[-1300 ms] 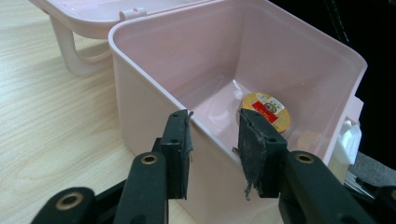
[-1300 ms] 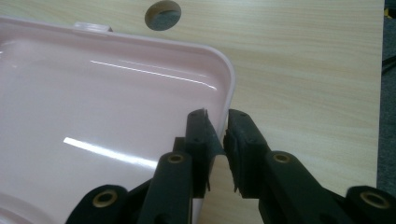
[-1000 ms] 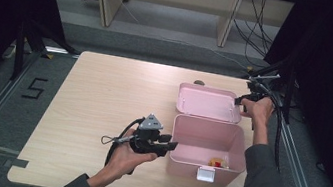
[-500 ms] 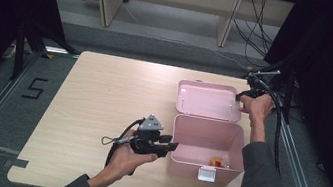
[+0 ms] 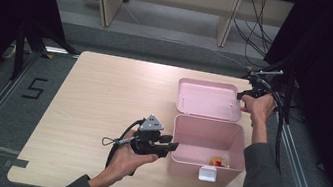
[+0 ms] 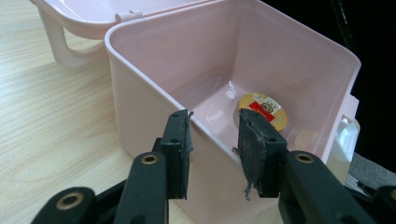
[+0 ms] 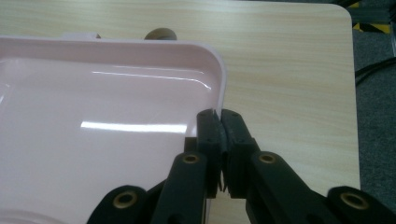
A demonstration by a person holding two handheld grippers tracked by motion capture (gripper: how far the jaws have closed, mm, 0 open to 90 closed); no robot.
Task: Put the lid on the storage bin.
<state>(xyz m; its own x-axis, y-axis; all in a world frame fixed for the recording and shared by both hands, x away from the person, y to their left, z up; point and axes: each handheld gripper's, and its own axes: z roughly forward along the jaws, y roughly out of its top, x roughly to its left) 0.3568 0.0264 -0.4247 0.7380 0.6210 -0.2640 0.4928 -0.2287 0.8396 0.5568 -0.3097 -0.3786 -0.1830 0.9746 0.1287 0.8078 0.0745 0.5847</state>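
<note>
A pink box (image 5: 203,167) stands open at the table's front right, with its lid (image 5: 209,99) laid back flat behind it. A small round tin with a red and gold label (image 6: 266,109) lies on the box floor. My left gripper (image 5: 171,146) is at the box's left wall. In the left gripper view its jaws (image 6: 215,121) straddle the rim near a corner, one pad outside and one inside, shut on the wall. My right gripper (image 5: 244,94) is at the lid's right edge. In the right gripper view its jaws (image 7: 219,114) are pinched on the lid's rim (image 7: 223,84).
The wooden table (image 5: 103,93) stretches bare to the left and back of the box. A white latch (image 5: 207,173) hangs on the box's front wall. The lid's handle (image 6: 56,42) rests on the table. Cables and table legs (image 5: 229,22) lie beyond the far edge.
The right hand has edged slightly left toward the lid's rim. The left hand, the box and the lid have stayed where they were.
</note>
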